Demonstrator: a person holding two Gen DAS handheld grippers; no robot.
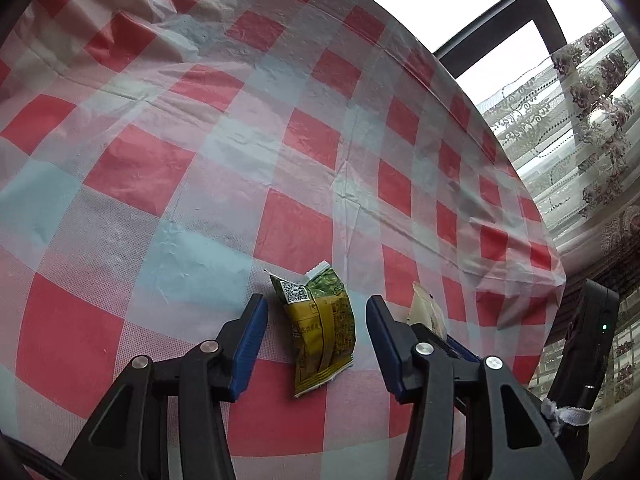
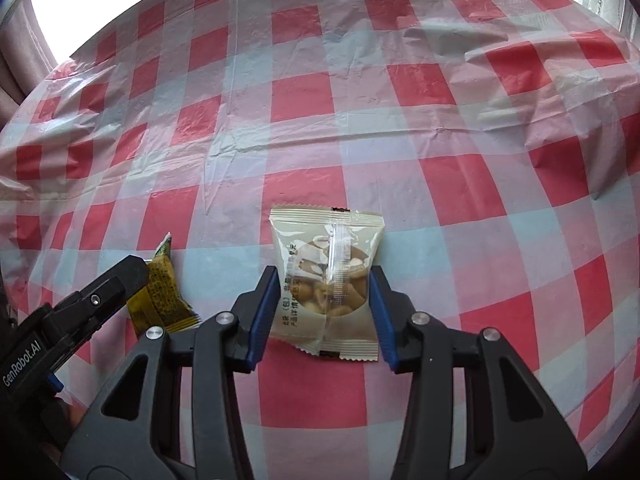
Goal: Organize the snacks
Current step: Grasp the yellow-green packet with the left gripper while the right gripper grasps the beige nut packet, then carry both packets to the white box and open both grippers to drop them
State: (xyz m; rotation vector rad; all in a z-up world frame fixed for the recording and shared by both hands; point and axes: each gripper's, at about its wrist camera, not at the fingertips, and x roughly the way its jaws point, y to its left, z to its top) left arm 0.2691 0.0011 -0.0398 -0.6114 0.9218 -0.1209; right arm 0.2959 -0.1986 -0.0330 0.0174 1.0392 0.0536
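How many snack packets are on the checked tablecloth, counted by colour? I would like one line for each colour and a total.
Green-yellow packet: 1
Beige packet with a clear window showing nuts: 1
Total: 2 packets, both lying on the red-and-white tablecloth.
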